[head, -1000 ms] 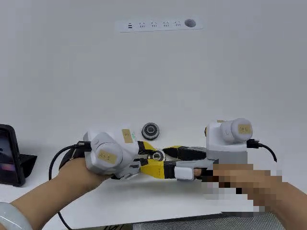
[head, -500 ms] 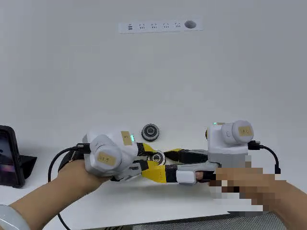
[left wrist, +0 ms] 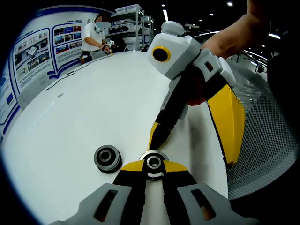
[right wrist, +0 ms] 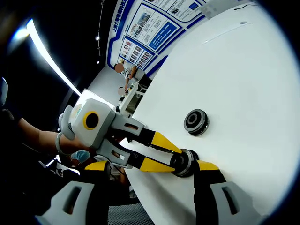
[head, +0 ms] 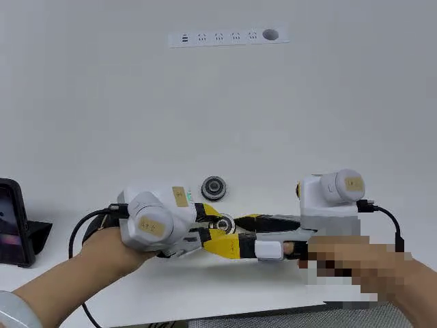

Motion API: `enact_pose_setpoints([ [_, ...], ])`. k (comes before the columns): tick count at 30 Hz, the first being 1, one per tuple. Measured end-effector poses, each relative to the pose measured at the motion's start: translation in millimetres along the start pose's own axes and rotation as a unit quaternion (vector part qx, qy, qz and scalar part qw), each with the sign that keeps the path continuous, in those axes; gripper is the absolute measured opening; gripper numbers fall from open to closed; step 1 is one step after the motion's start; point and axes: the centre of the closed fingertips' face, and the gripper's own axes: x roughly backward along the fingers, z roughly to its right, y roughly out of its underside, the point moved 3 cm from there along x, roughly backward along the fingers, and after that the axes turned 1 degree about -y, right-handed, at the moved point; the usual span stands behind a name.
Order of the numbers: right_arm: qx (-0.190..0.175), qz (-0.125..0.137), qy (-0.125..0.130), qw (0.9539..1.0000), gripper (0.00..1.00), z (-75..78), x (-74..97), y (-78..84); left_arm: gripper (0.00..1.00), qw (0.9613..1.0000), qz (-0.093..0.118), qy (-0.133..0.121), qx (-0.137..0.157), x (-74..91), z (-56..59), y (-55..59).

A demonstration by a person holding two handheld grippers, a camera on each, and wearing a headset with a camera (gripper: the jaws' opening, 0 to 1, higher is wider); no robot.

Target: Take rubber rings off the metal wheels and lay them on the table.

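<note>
**Supervisor:** Bearing surface?

**Me:** A white tabletop [head: 287,137]. Both my claws work low over its near edge.

**Supervisor:** The claws?

**Me:** My left claw [left wrist: 154,168] is clenched on a metal wheel [left wrist: 153,161], with a yellow tip on each side. My right claw [right wrist: 151,166] is released and its jaws are spread wide. One tip touches that wheel's rim and the other stands well clear.

**Supervisor:** Location of the wheels?

**Me:** The held wheel sits between the two claws. I cannot tell whether it rests on the tabletop. A second wheel [head: 214,187] lies flat just beyond, apart from both claws.

**Supervisor:** And the ring?

**Me:** I take the dark outer band [right wrist: 178,165] to be the rubber ring. It is too small for me to confirm how it is seated.

**Supervisor:** Handling assessment?

**Me:** This is judgement only. The wheel should be stiff, dense and smooth, so it needs a firm clamp. The ring should be soft, stretchy and snug. It is best taken at its edge, with one tip hooked under it and the ring peeled sideways rather than squeezed. The risk is the wheel twisting out of my left claw under the pull.
</note>
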Motion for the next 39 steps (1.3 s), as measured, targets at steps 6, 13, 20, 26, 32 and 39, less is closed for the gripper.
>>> enact_pose_setpoints([
  [6, -0.005, -0.001, -0.004, 1.0000, 0.74, -1.5, 1.6, 1.2, 0.12, 1.0000, 0.001, 0.000, 0.000, 0.3, 0.0, 0.5],
  [13, -0.013, 0.003, -0.007, 0.9999, 0.75, -3.0, 3.4, 1.6, 0.12, 1.0000, 0.000, 0.001, -0.001, 0.5, 0.0, 0.3],
  [20, -0.022, 0.010, -0.010, 0.9997, 0.75, -3.6, 5.7, 0.5, 0.12, 1.0000, 0.000, 0.001, -0.001, 0.7, -0.2, 0.4],
  [26, -0.022, 0.011, -0.009, 0.9996, 0.74, -3.2, 7.7, 0.6, 0.12, 1.0000, 0.000, 0.001, -0.001, 0.8, -0.2, 0.5],
  [32, -0.025, 0.019, -0.010, 0.9994, 0.68, -2.6, 9.5, -2.9, 0.12, 1.0000, 0.001, 0.001, -0.001, 0.7, -0.2, 0.8],
  [39, -0.018, 0.012, 0.003, 0.9998, 0.70, 2.9, 4.8, 0.5, 0.12, 1.0000, 0.001, 0.001, -0.001, 0.5, -0.3, 0.6],
])
